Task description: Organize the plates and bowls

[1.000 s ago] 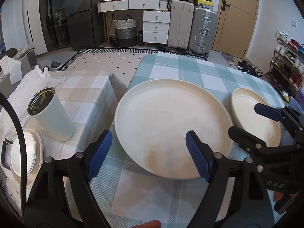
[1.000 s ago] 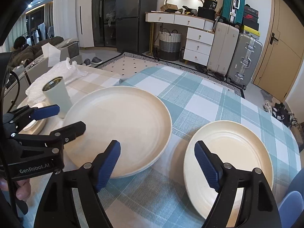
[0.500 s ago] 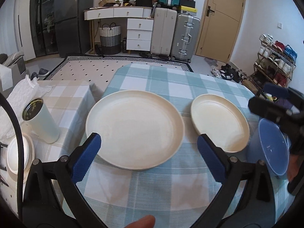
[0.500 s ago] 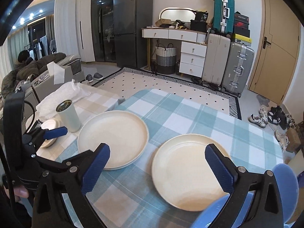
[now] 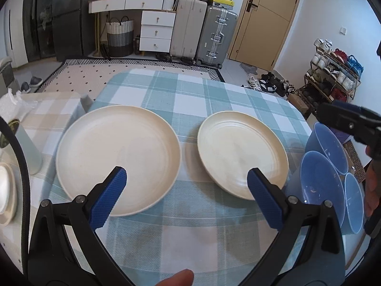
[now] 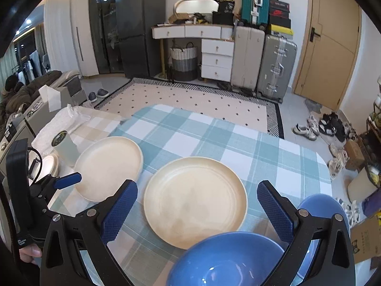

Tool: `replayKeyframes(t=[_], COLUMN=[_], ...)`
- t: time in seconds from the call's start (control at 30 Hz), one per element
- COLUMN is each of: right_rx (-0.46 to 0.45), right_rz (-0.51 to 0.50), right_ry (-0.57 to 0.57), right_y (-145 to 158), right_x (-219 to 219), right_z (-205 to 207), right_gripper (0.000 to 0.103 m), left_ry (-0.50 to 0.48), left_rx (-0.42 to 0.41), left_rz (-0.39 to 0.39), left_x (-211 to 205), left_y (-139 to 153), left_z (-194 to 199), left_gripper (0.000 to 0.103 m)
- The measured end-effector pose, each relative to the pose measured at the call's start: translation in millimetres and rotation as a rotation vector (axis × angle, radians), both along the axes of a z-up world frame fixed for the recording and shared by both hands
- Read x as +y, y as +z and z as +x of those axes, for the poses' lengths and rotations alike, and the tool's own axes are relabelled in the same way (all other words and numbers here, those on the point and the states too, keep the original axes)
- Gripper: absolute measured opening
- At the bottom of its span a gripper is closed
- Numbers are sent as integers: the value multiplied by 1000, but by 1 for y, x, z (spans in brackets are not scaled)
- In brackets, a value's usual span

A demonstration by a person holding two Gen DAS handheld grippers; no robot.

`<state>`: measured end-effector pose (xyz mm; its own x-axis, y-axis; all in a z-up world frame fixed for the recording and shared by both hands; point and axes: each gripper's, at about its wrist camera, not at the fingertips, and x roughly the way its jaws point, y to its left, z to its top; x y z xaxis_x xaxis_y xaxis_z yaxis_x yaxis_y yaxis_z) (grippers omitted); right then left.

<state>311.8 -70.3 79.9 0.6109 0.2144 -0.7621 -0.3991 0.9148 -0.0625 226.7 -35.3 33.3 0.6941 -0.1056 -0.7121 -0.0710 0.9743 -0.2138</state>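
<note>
Two cream plates lie side by side on the blue-checked tablecloth: a large one (image 5: 117,157) (image 6: 109,166) on the left and a smaller one (image 5: 241,155) (image 6: 195,202) on the right. Three blue bowls (image 5: 319,183) sit at the table's right edge; the nearest bowl (image 6: 228,259) lies under my right gripper. My left gripper (image 5: 186,175) hangs open above the gap between the plates, holding nothing. My right gripper (image 6: 197,188) stands open above the smaller plate, also empty. Each gripper shows at the edge of the other's view, the right gripper (image 5: 345,119) and the left gripper (image 6: 66,181).
A white canister (image 5: 23,147) (image 6: 64,147) and a stack of small white dishes (image 5: 6,190) stand on a beige-checked side table at the left. The table's far and right edges drop to the floor, with suitcases, drawers and shoes beyond.
Both grippers have pulled back and risen away from the plates, and their jaws have spread wider. The blue bowls have come into view.
</note>
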Motion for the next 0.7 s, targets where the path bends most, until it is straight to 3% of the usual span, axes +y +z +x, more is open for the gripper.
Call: replayKeyframes(t=[0.4,0.7], right_rx=[209,303], right_rz=[-11,-42], right_ry=[-106,-130], right_y=[-40,-79], right_x=[-34,-46], right_z=[61,91], right_gripper=[102,101], left_ry=[-11,-25], left_rx=[91,138], left_rz=[-6,8], left_x=[-21,-32], left_y=[-26,-47], left_z=[43,62], left_gripper=[101,101])
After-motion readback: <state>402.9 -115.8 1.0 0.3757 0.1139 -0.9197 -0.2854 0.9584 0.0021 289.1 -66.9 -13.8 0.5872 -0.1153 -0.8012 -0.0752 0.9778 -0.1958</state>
